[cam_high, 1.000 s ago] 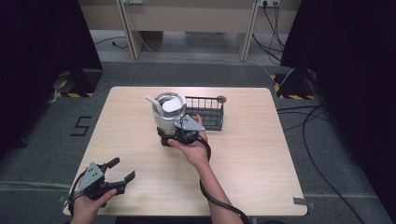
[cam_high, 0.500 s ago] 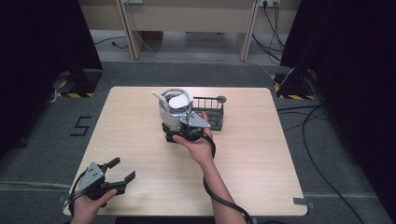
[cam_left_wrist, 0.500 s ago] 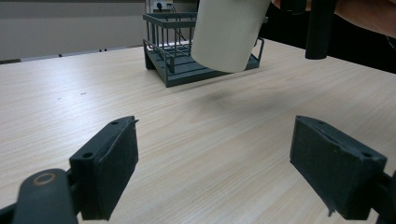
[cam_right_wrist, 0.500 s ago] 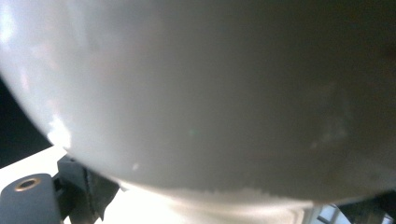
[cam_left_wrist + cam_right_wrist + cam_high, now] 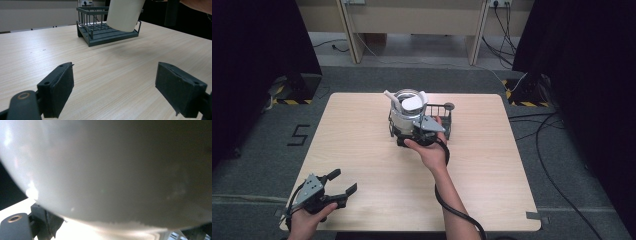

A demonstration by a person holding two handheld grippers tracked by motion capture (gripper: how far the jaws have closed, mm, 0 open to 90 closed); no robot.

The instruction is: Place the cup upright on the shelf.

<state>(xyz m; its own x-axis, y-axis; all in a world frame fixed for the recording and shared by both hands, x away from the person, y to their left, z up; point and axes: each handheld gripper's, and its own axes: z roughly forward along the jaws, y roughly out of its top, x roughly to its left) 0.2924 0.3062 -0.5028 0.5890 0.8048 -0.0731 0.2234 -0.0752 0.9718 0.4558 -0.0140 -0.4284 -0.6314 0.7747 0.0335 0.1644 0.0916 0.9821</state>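
A white cup (image 5: 404, 114) with white utensils standing in it hangs just above the table, at the left end of a dark wire rack (image 5: 443, 121). My right gripper (image 5: 406, 131) is shut on the cup from the near side. Its own view shows the cup wall (image 5: 112, 170) pressed close against the camera. In the left gripper view the cup (image 5: 125, 13) floats over the rack (image 5: 100, 35), its bottom off the tray. My left gripper (image 5: 344, 181) rests at the table's near left corner, open and empty, its pads (image 5: 60, 90) wide apart.
The rack stands at the far middle of the wooden table (image 5: 492, 170). A cable (image 5: 452, 207) trails from the right gripper along the forearm. Black curtains flank the table, and cables lie on the floor to the right.
The right gripper has carried the cup a little to the right and farther away, over the rack's left end. The left gripper has stayed where it was.
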